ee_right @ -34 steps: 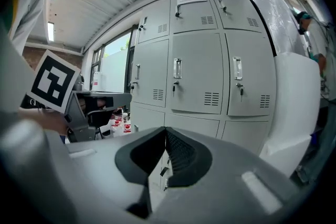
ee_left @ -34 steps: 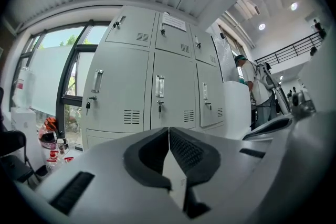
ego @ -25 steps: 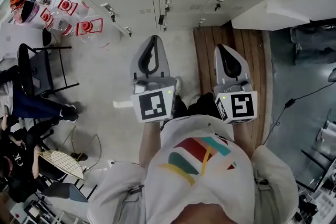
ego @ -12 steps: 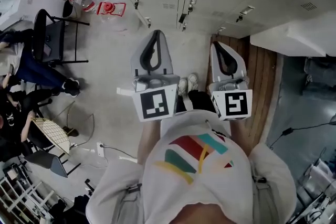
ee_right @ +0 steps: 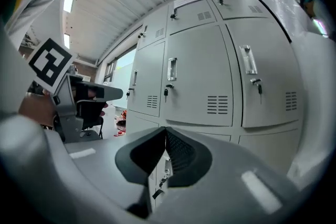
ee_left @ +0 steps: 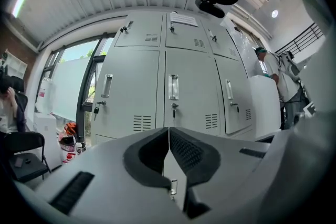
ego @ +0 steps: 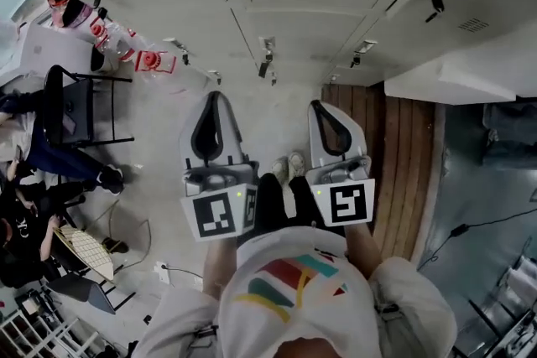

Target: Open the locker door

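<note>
**Both grippers shut and empty, held level before a bank of grey lockers.**

The left gripper (ego: pixel 211 96) and right gripper (ego: pixel 319 106) have smooth grey plastic shells and black ribbed pads (ee_left: pixel 186 152). Each pair of pads is pressed together tip to tip with nothing between, and a teardrop hollow opens behind the tips. The locker door (ee_left: pixel 186 97) stands closed at 12 o'clock, well apart from both tips. It is flat painted sheet metal with a louvred vent low down and an upright bright handle (ee_left: pixel 173 86) above a keyed lock (ee_left: pixel 174 107). Bare pale floor (ego: pixel 168 121) lies open between the person's shoes (ego: pixel 288 166) and the lockers. Wooden planks (ego: pixel 386 147) run at 3 o'clock, a pale slab (ego: pixel 453 75) juts from the lockers at 2 o'clock, and a black chair (ego: pixel 71 109) sits at 9 o'clock.
</note>
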Action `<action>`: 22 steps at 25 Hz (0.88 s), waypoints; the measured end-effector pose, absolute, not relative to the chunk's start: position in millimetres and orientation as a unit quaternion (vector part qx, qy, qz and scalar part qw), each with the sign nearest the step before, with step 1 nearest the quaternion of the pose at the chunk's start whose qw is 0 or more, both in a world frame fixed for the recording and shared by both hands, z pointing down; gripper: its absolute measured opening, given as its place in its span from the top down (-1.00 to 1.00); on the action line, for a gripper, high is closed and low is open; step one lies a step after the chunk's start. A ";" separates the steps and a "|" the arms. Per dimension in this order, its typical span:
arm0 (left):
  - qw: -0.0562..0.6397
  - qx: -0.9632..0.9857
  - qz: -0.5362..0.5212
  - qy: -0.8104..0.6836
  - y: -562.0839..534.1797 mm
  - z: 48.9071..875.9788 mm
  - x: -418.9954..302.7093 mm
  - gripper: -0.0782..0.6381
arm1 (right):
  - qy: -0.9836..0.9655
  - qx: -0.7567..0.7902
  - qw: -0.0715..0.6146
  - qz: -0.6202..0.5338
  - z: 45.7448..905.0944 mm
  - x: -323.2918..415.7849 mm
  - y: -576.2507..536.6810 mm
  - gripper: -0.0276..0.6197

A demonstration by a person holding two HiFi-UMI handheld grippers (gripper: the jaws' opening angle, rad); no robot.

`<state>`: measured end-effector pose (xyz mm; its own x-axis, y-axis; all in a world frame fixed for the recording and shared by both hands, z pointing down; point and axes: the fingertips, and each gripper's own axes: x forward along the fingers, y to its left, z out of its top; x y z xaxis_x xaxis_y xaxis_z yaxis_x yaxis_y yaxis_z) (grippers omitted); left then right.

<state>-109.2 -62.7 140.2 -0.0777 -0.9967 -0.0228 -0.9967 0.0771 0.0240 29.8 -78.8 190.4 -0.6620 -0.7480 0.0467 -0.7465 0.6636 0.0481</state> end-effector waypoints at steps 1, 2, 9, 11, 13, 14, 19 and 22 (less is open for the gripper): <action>0.003 -0.680 0.013 0.733 -72.3 152.8 -105.9 0.73 | -0.911 0.411 0.030 -0.010 201.2 32.0 -86.8 0.90; 0.006 -0.683 0.010 0.730 -82.7 166.7 -102.3 0.73 | -0.910 0.414 0.028 -0.013 211.5 33.4 -94.7 0.90; 0.051 -0.719 -0.003 0.693 -121.0 257.3 -85.7 0.73 | -0.898 0.439 0.016 -0.038 288.5 27.8 -127.1 0.90; 0.045 -0.724 -0.001 0.689 -129.6 294.1 -91.7 0.73 | -0.894 0.445 0.017 -0.041 317.6 20.8 -131.3 0.90; 0.034 -0.724 0.002 0.689 -141.0 340.3 -101.8 0.73 | -0.893 0.447 0.008 -0.044 351.6 11.1 -137.3 0.90; 0.025 -0.721 0.006 0.692 -146.8 366.2 -107.7 0.73 | -0.894 0.446 0.005 -0.042 372.6 5.5 -140.7 0.90; -0.020 -0.704 0.016 0.710 -165.9 515.6 -134.0 0.73 | -0.896 0.441 0.015 -0.045 509.3 -19.0 -157.8 0.90; -0.046 -0.707 0.007 0.706 -171.7 542.8 -144.0 0.73 | -0.897 0.436 0.030 -0.065 529.2 -29.8 -167.9 0.90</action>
<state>-144.0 -171.7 542.8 0.0039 -0.9985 0.0542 -0.9972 0.0002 0.0750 -29.8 -167.9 529.2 -0.6181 -0.7861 -0.0032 -0.7783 0.6114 0.1431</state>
